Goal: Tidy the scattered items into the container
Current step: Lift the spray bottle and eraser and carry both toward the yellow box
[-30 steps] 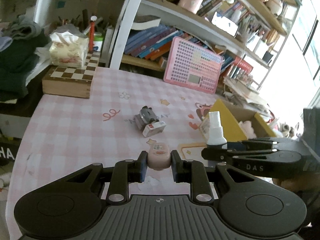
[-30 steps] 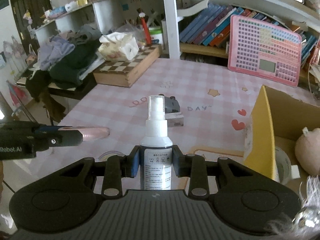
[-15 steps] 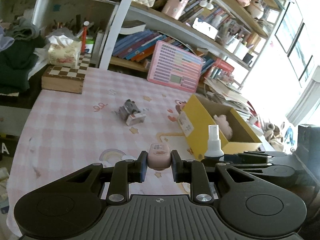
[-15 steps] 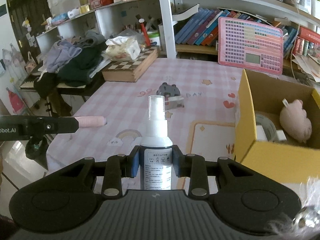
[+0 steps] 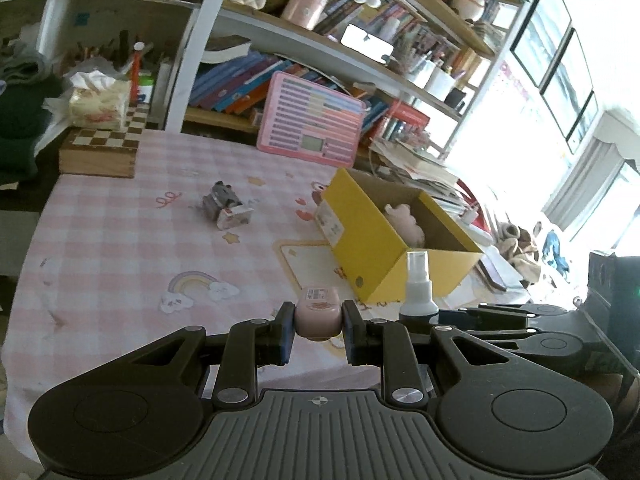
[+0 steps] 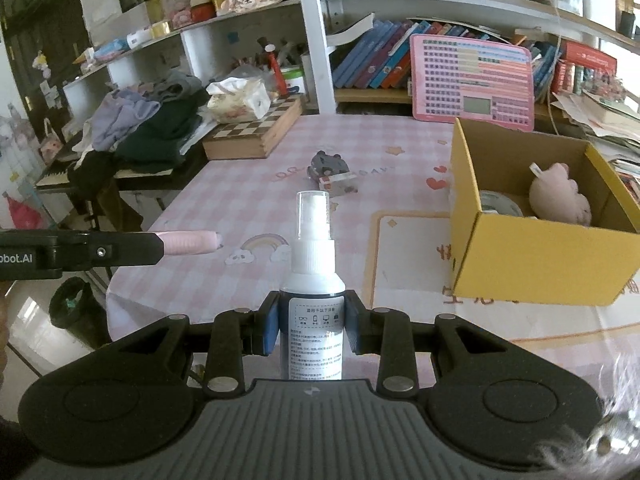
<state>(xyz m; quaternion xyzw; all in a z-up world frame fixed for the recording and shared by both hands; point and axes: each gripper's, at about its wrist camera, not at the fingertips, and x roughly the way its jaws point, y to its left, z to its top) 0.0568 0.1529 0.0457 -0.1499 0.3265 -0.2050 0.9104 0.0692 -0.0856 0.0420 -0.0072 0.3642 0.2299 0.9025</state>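
So the left gripper (image 5: 318, 318) is clamped tight on a small pink tube-shaped item (image 5: 318, 312) with a sticker on its end, both pads pressed to its sides and the whole thing carried above the pink checked tablecloth (image 5: 120, 248). Right beside it, the right gripper (image 6: 312, 322) is squeezed shut around the dark body of a little spray bottle (image 6: 314, 264), which stands upright between the fingers with its clear cap and white nozzle on top.

Past the bottle, off to the right, sits the yellow cardboard box (image 6: 532, 264), open at the top. Inside you can see a pink plush toy (image 6: 560, 198) against the far right wall and a roll of tape (image 6: 500, 204) next to it.

Further out in the middle of the table there's a small grey toy (image 6: 326, 164) with a little red-and-white carton (image 6: 340, 182) touching it, well apart from the box. At the far edge, a wooden chessboard box (image 6: 256, 132) has a tissue pack (image 6: 238, 98) on top, and a pink learning tablet (image 6: 474, 80) leans against the bookshelf.
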